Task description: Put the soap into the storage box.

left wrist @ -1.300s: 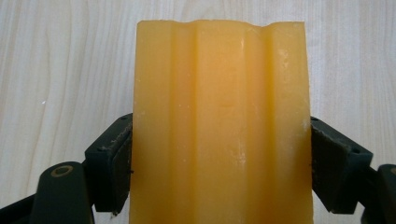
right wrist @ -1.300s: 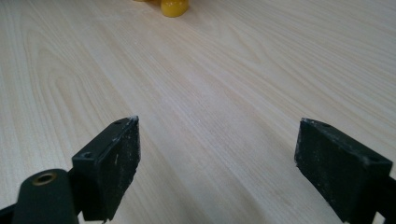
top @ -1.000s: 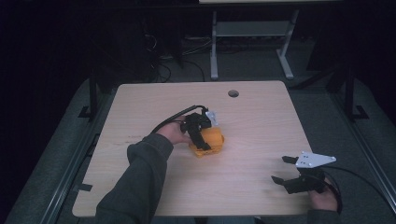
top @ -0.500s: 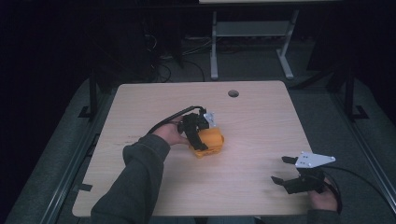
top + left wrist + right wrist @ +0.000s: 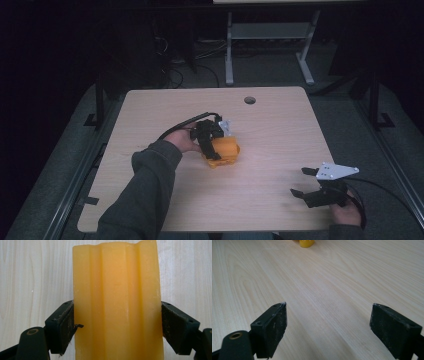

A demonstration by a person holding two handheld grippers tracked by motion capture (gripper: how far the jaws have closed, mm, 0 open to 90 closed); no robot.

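The left tongs (image 5: 117, 325) clamp the ridged orange block (image 5: 117, 300) across its long flanks, a waxy, firm, probably slippery piece, while the right tongs (image 5: 328, 327) gape empty over the tabletop (image 5: 324, 290).

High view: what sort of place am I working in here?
Probably a lab or workshop test station, not a home. A bare light-wood table with a cable hole stands on grey carpet, loose cables trail on the floor behind it, and a metal desk frame stands in the dim background.
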